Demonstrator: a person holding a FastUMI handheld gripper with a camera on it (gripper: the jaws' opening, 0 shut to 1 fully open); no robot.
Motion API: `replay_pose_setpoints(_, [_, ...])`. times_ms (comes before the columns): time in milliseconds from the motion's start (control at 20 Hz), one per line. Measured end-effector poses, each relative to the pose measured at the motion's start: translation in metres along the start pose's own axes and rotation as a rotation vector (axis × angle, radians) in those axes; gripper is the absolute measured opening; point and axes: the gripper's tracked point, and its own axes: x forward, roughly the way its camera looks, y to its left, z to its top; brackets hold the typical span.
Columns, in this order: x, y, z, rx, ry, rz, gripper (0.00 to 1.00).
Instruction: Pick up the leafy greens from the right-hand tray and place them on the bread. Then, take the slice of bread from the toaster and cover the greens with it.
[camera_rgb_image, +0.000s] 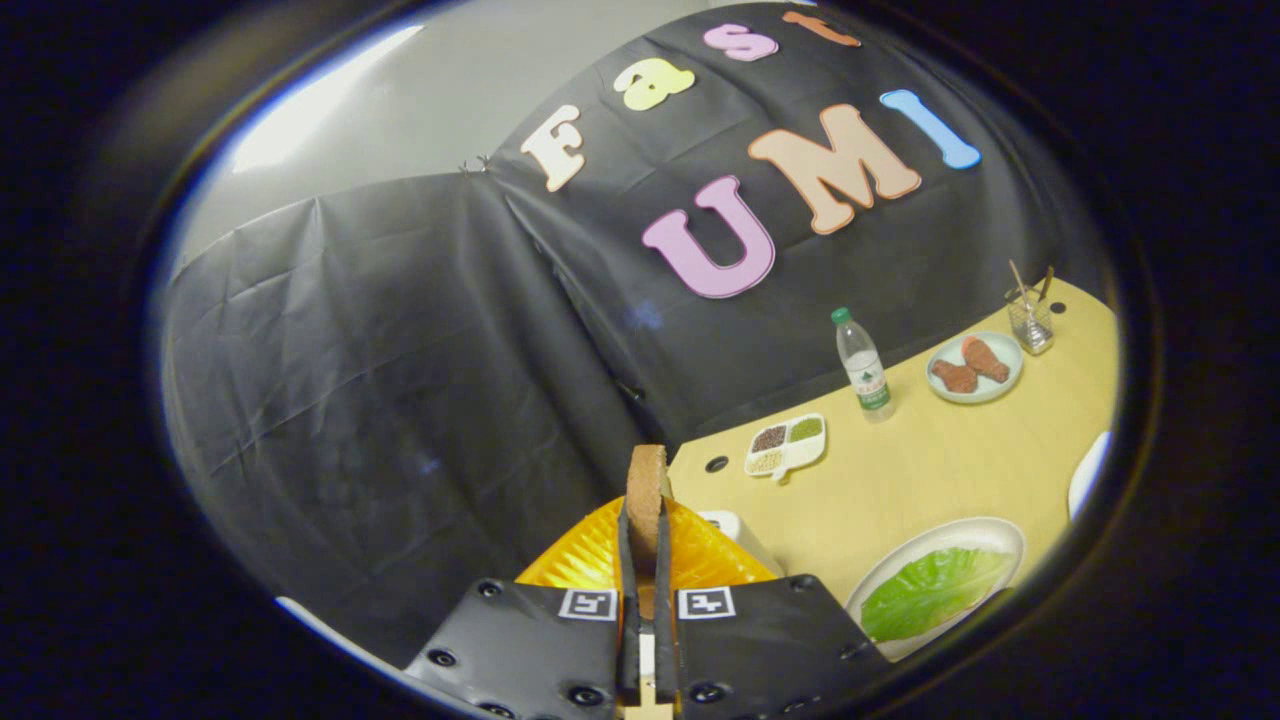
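1. Between the fingers of the tongs (646, 540) stands a slice of bread (647, 485), held on edge and upright; both fingers press its flat faces, so the tongs are closed down to the thickness of the slice.
2. Just behind the slice sits something orange and ribbed (700, 555) (I cannot tell what it is), with a pale box-like corner (728, 525) beside it that may be the toaster.
3. Off to the right of the fingers, on the yellow desk (930, 470), lies a white plate (1000, 535) carrying the leafy greens (930, 592); whether bread lies under the leaf I cannot tell.
4. Judging by this, the step in hand is carrying the slice over to cover the greens.
5. To do it well, keep the grip firm but not crushing, since bread is soft and will dent or tear.
6. Swing right and down towards the plate, tipping the slice from upright to flat on the way.
7. Centre it over the leaf before letting go, and release low so it does not slide off.
8. Further back stand a water bottle (863, 368), a divided dish (786, 445) and a plate of chicken pieces (973, 368), well clear of the route.
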Motion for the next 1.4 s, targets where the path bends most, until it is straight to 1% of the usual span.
replay_pose_setpoints(150, [-0.024, -0.013, 0.015, 0.023, -0.04, 0.003, 0.08])
replay_pose_setpoints(350, [-0.049, -0.054, 0.013, 0.055, -0.054, -0.024, 0.08])
replay_pose_setpoints(650, [-0.066, -0.128, -0.012, 0.184, -0.036, -0.074, 0.08])
replay_pose_setpoints(750, [-0.067, -0.151, -0.027, 0.213, -0.021, -0.095, 0.08])
replay_pose_setpoints(1150, [-0.058, -0.244, -0.093, 0.259, 0.107, -0.247, 0.08])
replay_pose_setpoints(1300, [-0.06, -0.275, -0.11, 0.22, 0.143, -0.325, 0.08])
replay_pose_setpoints(1400, [-0.061, -0.287, -0.116, 0.191, 0.164, -0.358, 0.08])
